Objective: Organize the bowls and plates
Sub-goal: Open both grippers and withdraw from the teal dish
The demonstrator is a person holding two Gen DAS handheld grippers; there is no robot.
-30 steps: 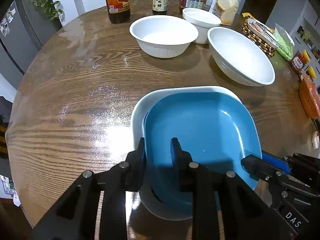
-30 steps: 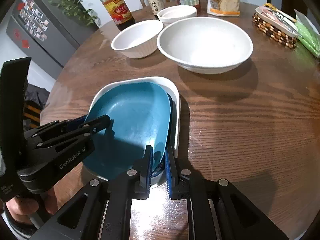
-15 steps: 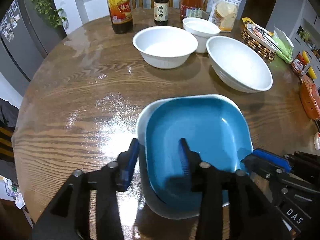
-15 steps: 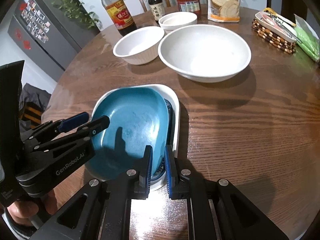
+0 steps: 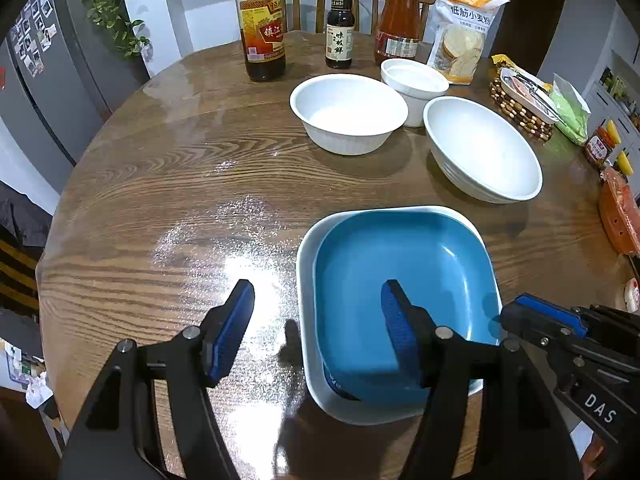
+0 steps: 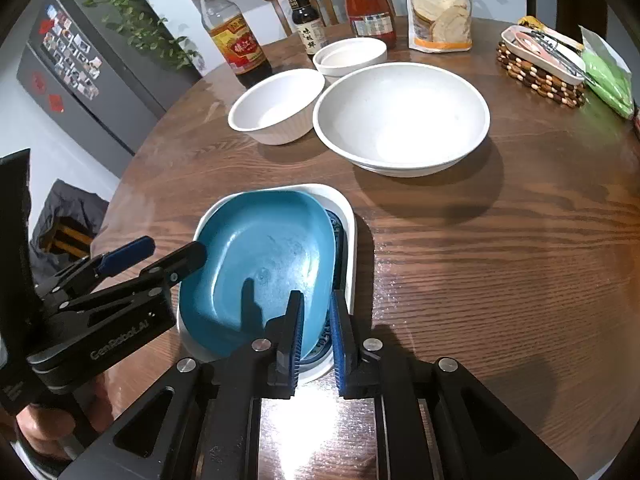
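resting inside the white dish [image 5: 308, 248], the blue plate [image 5: 400, 264] lies free: left tool [image 5: 316, 316] just opening wide astride its rim, right tool [image 6: 316, 312] just parting, barely gapped.

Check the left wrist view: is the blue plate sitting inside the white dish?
Yes, the blue plate lies nested within the white dish rim.

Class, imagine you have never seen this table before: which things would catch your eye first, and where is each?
First, the bright blue plate nested in a white dish at the table's near edge, between the two tools. Behind it, three white bowls cluster mid-table, the largest bowl on the right, with sauce bottles lined up at the far edge.
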